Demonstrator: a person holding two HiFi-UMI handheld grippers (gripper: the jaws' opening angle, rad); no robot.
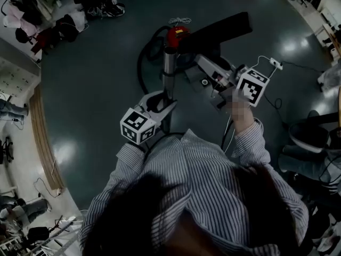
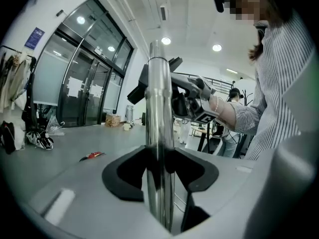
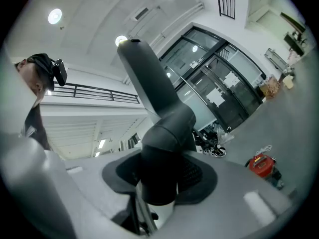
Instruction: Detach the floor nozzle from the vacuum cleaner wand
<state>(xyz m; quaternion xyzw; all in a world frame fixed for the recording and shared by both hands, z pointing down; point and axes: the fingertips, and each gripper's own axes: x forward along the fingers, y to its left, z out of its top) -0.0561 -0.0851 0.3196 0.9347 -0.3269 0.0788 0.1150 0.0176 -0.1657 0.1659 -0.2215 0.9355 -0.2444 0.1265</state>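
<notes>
Silver wand (image 1: 169,68), one; black nozzle (image 1: 224,28), one

In the head view, the lower end of the wand (image 1: 169,63) is hidden behind the left gripper (image 1: 167,98), and the canister (image 1: 178,36) is partly covered by the wand. The joint to the nozzle (image 1: 221,28) is lost in shadow by the right gripper (image 1: 205,65). In the left gripper view, a small red item (image 2: 92,156) on the floor (image 2: 60,143) cannot be identified.

Your left grey two-jaw gripper (image 2: 160,173) is clamped on the shiny metal wand (image 2: 160,93). Your right grey gripper (image 3: 160,176) grips the dark plastic nozzle neck (image 3: 149,83). Both striped-sleeved arms (image 1: 245,137) reach forward, elbows bent.
</notes>
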